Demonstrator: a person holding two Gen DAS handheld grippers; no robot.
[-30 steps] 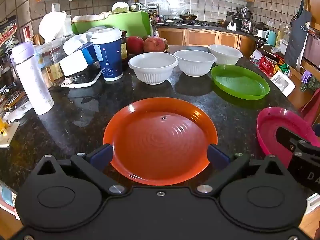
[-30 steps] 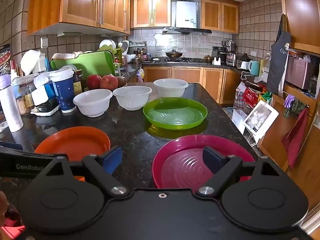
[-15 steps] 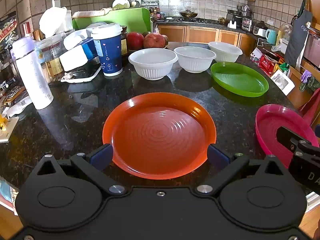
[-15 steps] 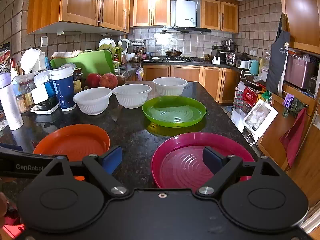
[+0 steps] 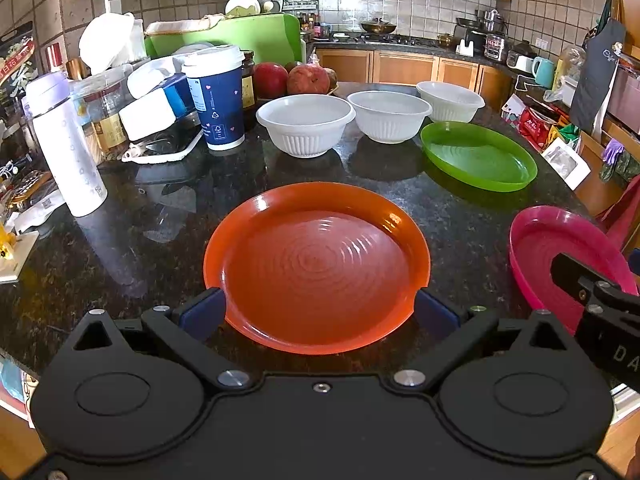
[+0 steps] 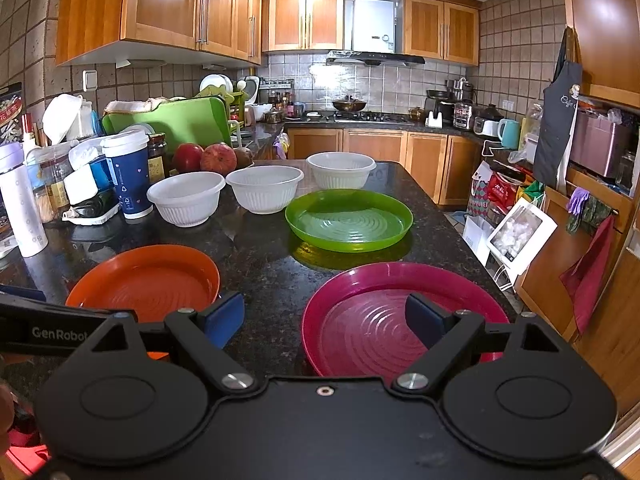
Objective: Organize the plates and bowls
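An orange plate (image 5: 316, 264) lies on the black counter at the near edge, with my left gripper (image 5: 318, 314) open wide around its near rim. A magenta plate (image 6: 400, 316) lies to its right, and my right gripper (image 6: 326, 318) is open over its near left rim. A green plate (image 6: 348, 220) lies further back. Three white ribbed bowls (image 6: 186, 198) (image 6: 264, 190) (image 6: 340, 170) stand in a row behind it. The orange plate also shows in the right wrist view (image 6: 148, 280), and the magenta plate in the left wrist view (image 5: 560, 252).
At the back left stand a blue paper cup (image 5: 216, 100), a white bottle (image 5: 66, 148), jars, tissue packs, red fruit (image 5: 288, 78) and a green cutting board (image 5: 248, 38). The counter edge (image 6: 460, 236) drops off on the right, with bags on the floor.
My left gripper has moved forward and lower, so the orange plate's near rim now lies between its fingers. My right gripper has edged a little closer to the magenta plate.
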